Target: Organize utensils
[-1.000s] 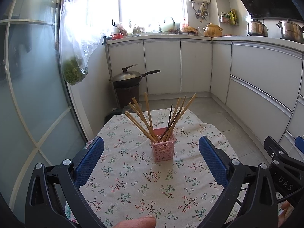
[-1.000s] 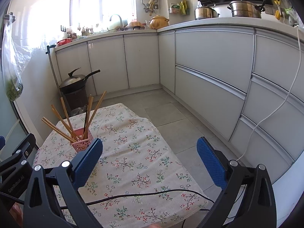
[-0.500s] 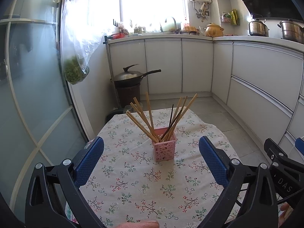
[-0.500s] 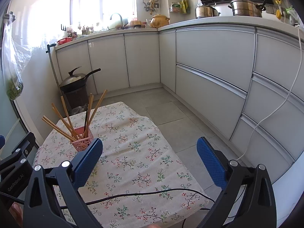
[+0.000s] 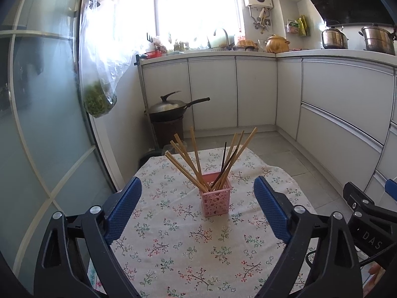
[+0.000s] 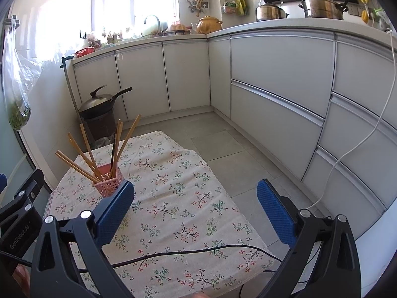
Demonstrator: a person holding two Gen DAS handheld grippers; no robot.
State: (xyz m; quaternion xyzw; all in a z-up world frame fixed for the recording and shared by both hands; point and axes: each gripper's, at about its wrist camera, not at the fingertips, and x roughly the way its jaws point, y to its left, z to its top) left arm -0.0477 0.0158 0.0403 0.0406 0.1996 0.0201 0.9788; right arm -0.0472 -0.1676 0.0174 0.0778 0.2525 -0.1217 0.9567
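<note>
A pink basket [image 5: 215,200] with a lattice wall stands upright near the middle of a small desk [image 5: 173,253] covered by a cloth printed with small flowers. Chopsticks [image 5: 198,159] stand bunched in it and fan outward; most are pale wood, one is dark.

The left hand-held gripper [image 5: 197,207] hangs low over the near part of the desk, its blue ribbed pads spread wide and closing slightly. The basket sits beyond and between the pads in its view, touching neither, and nothing is pinched. The right hand-held gripper [image 6: 196,211] is also spread wide, with only the cloth and floor between its pads. In its view the basket [image 6: 109,185] is just behind the left pad; whether they touch I cannot tell.

Readable writing: "DAS" in pale letters on the black body of the right hand-held gripper [image 5: 367,226] at the edge of the left view, and "GenRobot.AI" along the left hand-held gripper's black body [image 6: 17,223] in the right view.

A black cable [image 6: 188,252] crosses the near end of the cloth. A lidded wok [image 5: 171,106] sits on a dark stand by the white cabinets.
</note>
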